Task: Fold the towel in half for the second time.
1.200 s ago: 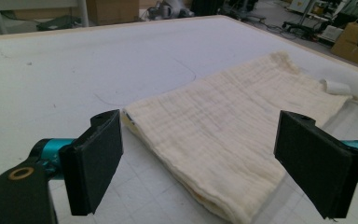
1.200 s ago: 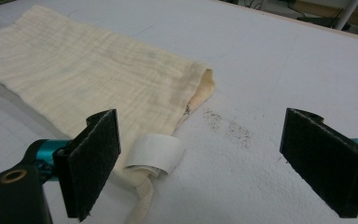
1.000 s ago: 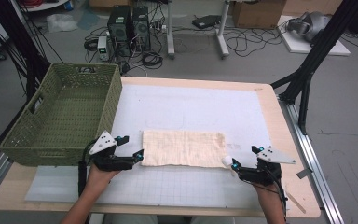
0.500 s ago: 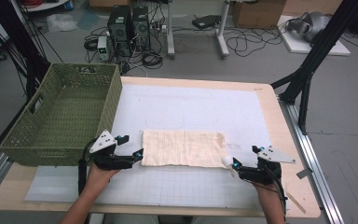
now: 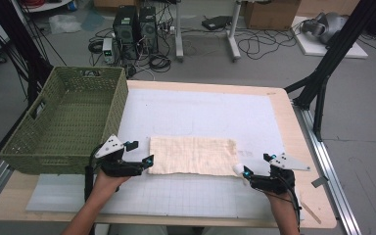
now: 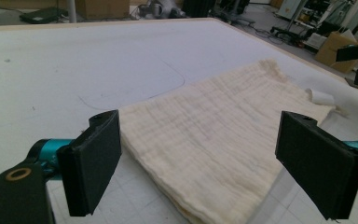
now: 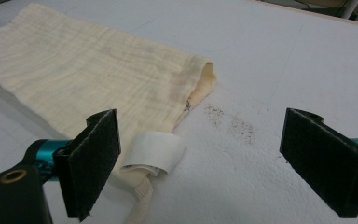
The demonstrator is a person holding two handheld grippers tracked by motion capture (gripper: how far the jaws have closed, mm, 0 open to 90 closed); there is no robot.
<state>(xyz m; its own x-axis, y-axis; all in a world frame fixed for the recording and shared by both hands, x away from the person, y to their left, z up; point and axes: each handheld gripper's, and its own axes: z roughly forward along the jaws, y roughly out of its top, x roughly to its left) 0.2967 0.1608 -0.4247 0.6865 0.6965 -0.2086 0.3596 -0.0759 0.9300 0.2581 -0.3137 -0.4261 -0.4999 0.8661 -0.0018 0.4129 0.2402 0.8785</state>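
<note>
Lying folded between both claws, the cream crinkled-cotton cloth (image 5: 193,155) was ungrasped — left gripper (image 5: 147,162) and right gripper (image 5: 244,172) both gaped at its ends; the green woven basket (image 5: 63,122) beyond the left claw looked empty.

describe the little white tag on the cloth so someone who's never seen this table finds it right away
Start at the white mat covering the table, then find the folded cream cloth lying flat near the front edge. The tag is a small curled white loop at the cloth's near right corner, just ahead of the open right gripper. It is smooth and bright white, whereas the cloth is crinkled and cream.
</note>
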